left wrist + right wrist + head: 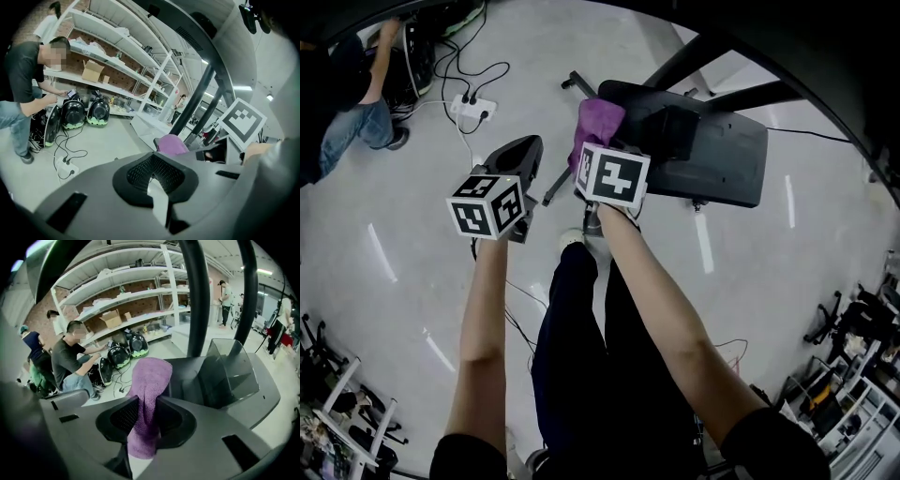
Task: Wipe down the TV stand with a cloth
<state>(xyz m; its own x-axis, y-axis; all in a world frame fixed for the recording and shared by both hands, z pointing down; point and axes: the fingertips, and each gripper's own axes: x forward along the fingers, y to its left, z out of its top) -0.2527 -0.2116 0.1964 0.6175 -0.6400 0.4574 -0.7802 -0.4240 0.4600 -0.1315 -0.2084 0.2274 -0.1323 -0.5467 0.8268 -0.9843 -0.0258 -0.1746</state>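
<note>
The left hand-held gripper (152, 158) hangs beside the stand, jaws together on nothing, the right hand-held gripper (144, 404) clamps a purple cloth (150, 376) at the dark TV stand (187, 376) base's left edge, so wiping seems barely begun.

Left gripper (525, 148), right gripper (592, 150) both closed.

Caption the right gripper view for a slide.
Right gripper clamps a purple cloth at the dark TV stand base.
</note>
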